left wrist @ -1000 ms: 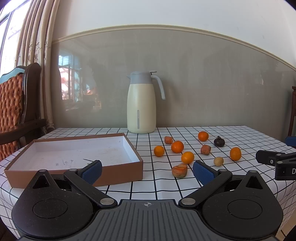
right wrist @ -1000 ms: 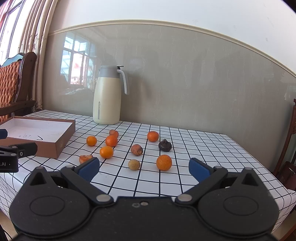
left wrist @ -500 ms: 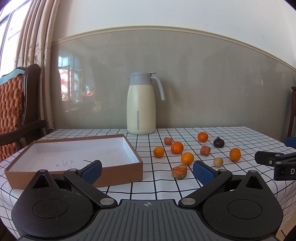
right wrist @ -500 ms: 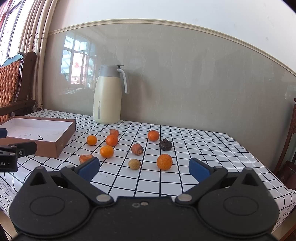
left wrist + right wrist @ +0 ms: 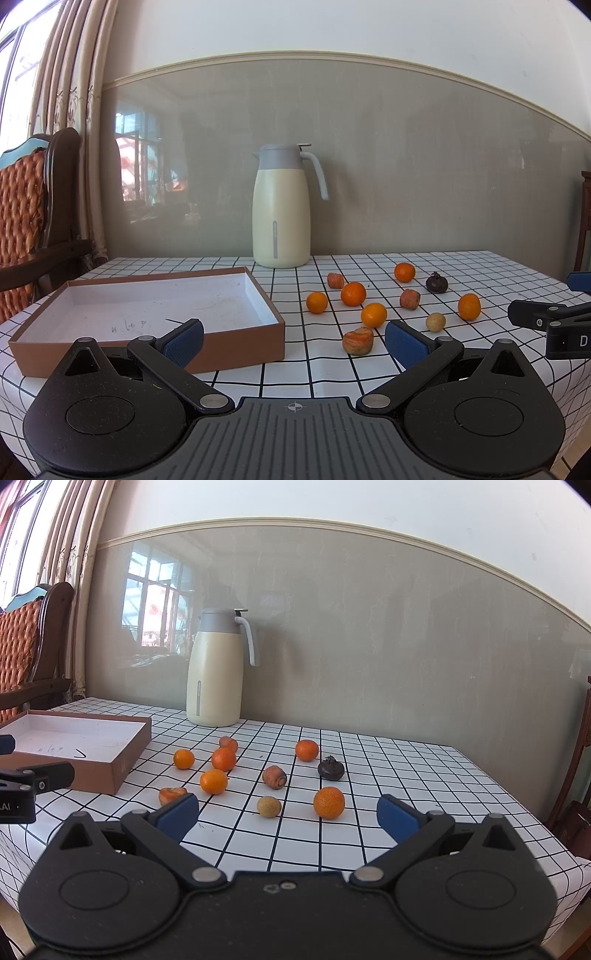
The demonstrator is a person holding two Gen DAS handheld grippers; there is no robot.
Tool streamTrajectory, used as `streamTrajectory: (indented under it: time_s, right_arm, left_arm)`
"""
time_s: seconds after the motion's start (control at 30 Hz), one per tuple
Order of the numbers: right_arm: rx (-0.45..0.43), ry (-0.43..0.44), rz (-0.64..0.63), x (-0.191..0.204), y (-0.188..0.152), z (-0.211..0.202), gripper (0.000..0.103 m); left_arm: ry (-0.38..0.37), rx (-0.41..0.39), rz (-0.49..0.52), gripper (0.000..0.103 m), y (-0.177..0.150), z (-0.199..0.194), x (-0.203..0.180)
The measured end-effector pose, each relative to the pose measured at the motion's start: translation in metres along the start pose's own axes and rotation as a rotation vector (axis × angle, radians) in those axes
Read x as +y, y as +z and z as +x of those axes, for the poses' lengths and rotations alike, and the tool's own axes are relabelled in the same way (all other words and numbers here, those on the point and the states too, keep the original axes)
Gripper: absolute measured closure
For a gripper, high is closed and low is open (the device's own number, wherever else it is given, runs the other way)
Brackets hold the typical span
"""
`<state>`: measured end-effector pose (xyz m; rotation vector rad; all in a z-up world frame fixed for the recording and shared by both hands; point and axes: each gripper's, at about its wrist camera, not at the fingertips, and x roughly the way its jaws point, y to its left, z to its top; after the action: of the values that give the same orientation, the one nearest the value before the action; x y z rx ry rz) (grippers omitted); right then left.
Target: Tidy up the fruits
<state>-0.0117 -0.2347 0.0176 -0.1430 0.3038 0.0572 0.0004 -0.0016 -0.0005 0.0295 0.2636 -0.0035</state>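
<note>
Several small fruits lie loose on the checked tablecloth: oranges (image 5: 373, 315) (image 5: 328, 802), reddish pieces (image 5: 357, 340) (image 5: 274, 776), a pale round fruit (image 5: 435, 322) (image 5: 269, 806) and a dark fruit (image 5: 436, 283) (image 5: 331, 768). An empty brown cardboard box (image 5: 155, 343) (image 5: 125, 764) with a white inside sits left of them. My left gripper (image 5: 293, 338) is open and empty, near the table's front edge, between box and fruits. My right gripper (image 5: 287, 814) is open and empty, just short of the nearest orange and the pale fruit.
A cream thermos jug (image 5: 281, 206) (image 5: 216, 668) stands at the back by the grey wall. A wooden chair with an orange cushion (image 5: 26, 218) is at the left, another chair (image 5: 580, 794) at the right. The table's front edge lies just under both grippers.
Both grippers have crept slightly forward toward the fruits. Jaws stay open and nothing on the table has moved.
</note>
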Motion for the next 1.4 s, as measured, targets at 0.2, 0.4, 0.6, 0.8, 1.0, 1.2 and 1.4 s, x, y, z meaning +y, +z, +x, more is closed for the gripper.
streamTrajectory:
  time_s: [0.2, 0.4, 0.6, 0.8, 1.0, 1.2, 1.4]
  right_arm:
    - [-0.001, 0.000, 0.000, 0.0000, 0.0003, -0.0001, 0.006]
    - [-0.001, -0.001, 0.000, -0.0001, 0.0003, -0.0003, 0.006]
    - [-0.001, -0.001, -0.001, 0.0000, 0.0002, -0.0002, 0.006]
    - [-0.001, -0.001, -0.001, 0.0000, 0.0002, -0.0003, 0.006]
    - [0.007, -0.002, 0.001, -0.0015, 0.0003, 0.0010, 0.006]
    - [0.003, -0.006, 0.004, -0.0021, 0.0008, 0.0006, 0.006]
    - [-0.002, 0.007, -0.012, 0.0006, 0.0014, 0.0000, 0.006]
  left_arm:
    - [0.000, 0.000, 0.001, 0.000, -0.0001, 0.0001, -0.0002]
    - [0.000, -0.001, 0.001, 0.000, -0.0001, -0.0008, -0.0002]
    - [0.000, -0.003, -0.002, 0.000, 0.0000, -0.0006, 0.0010]
    - [-0.001, -0.004, -0.001, 0.000, 0.0001, 0.0003, 0.0010]
    - [0.000, -0.004, 0.000, 0.000, 0.0001, 0.0004, 0.0007]
    - [0.001, -0.003, 0.001, 0.000, -0.0001, 0.0004, 0.0006]
    - [0.039, 0.006, 0.004, 0.000, -0.0003, 0.0034, 0.0006]
